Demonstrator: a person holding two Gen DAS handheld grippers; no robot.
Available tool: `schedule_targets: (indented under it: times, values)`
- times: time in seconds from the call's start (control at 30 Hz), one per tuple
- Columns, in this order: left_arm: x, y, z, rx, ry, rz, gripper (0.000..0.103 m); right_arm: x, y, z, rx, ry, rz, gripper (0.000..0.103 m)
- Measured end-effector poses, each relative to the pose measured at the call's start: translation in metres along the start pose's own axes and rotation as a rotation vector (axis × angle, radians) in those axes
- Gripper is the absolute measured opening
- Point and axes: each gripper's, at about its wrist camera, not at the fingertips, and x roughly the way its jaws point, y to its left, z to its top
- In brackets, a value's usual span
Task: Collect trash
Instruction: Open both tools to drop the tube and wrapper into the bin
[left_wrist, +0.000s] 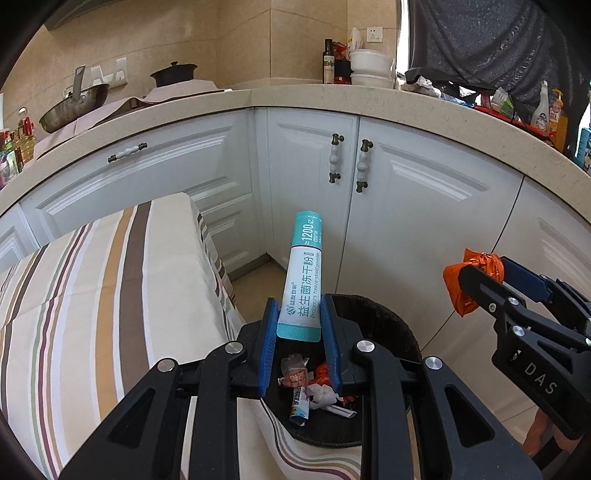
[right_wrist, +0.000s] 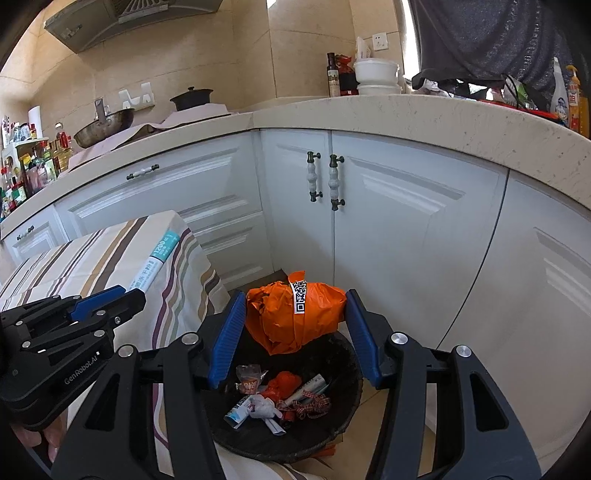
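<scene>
Hovering over a dark round trash bin (right_wrist: 332, 424), two hand-held tongs each carry a piece of rubbish in a kitchen corner. Left tongs (left_wrist: 300, 332) are drawn nearly closed on the lower end of a teal-and-white powder sachet (left_wrist: 303, 273), its blue pads pressing both long edges — the sachet stands almost upright, rising above the bin's near rim. Right tongs (right_wrist: 295, 332) sit about half open, clamped on either side of a crumpled orange bag (right_wrist: 295, 314) with a white code label, held just above the bin's far rim. Inside the bin lie small wrappers (right_wrist: 247, 384), a white tissue wad (right_wrist: 264, 406), a scrap of orange plastic and a red-checked ribbon (right_wrist: 314, 402). To the left of the bin, touching its rim, a striped cloth (left_wrist: 92, 295) covers a low surface. Behind the bin stand white cabinet doors (left_wrist: 406, 206) with knobbed handles, topped by a speckled bench (left_wrist: 295, 96) bearing a wok (left_wrist: 74, 105), a dark lidded pot (left_wrist: 173, 74), a bottle and stacked white bowls. A dark garment hangs above the bench, to the right of the bin.
</scene>
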Motion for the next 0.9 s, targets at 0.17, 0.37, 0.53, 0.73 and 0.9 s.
schedule_targets:
  times: [0.17, 0.37, 0.53, 0.73, 0.9]
  values:
    - [0.007, 0.0, 0.002, -0.004, 0.02, -0.003, 0.025, 0.012, -0.002, -0.003, 0.005, 0.021, 0.004, 0.053]
    - [0.019, -0.006, 0.006, 0.012, 0.058, -0.005, 0.025, 0.031, -0.005, -0.002, 0.019, 0.039, 0.0, 0.053]
    - [0.028, -0.008, 0.008, 0.01, 0.088, -0.012, 0.025, 0.045, -0.008, -0.003, 0.025, 0.06, 0.002, 0.054]
    - [0.032, -0.008, 0.008, 0.002, 0.111, -0.018, 0.027, 0.05, -0.008, -0.003, 0.027, 0.06, -0.007, 0.063]
    - [0.028, -0.006, 0.009, -0.009, 0.092, -0.012, 0.038, 0.043, -0.008, 0.0, 0.026, 0.049, -0.017, 0.063]
